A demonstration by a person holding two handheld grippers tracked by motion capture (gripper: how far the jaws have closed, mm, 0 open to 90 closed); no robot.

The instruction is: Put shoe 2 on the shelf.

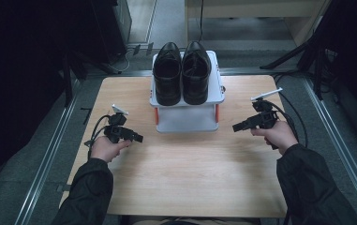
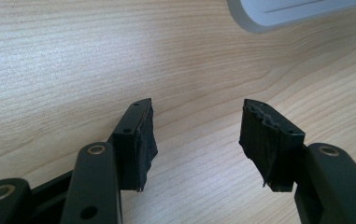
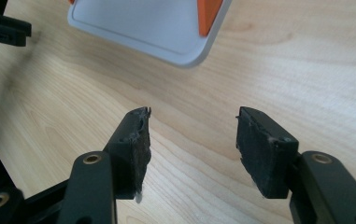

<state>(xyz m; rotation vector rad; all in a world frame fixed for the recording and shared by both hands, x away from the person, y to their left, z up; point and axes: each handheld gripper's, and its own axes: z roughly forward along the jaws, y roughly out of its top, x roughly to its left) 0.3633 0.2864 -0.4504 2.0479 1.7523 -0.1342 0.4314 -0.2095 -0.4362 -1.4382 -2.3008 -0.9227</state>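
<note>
Sleeves (image 1: 87, 197) cut off below table (image 1: 185, 183)

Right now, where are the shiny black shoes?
In the high view, the pair of shiny black leather shoes sits side by side on top of the small white two-tier rack, at the table's far middle.

Both forearms, in dark sleeves, enter from the near edge, well apart. The left hand (image 1: 105, 149) grips the left tongs (image 1: 137, 138) by the handle; the tool lies roughly level and points inward toward the centre. In the left gripper view its jaws stand apart with nothing between them, and the pads (image 2: 146, 142) are frayed. The right hand (image 1: 277, 134) holds the right tongs (image 1: 236, 126), also roughly level and pointing inward. In the right gripper view its jaws are spread wide with nothing between them, and the pads (image 3: 262, 149) are worn. A cable trails from each tool.
</note>
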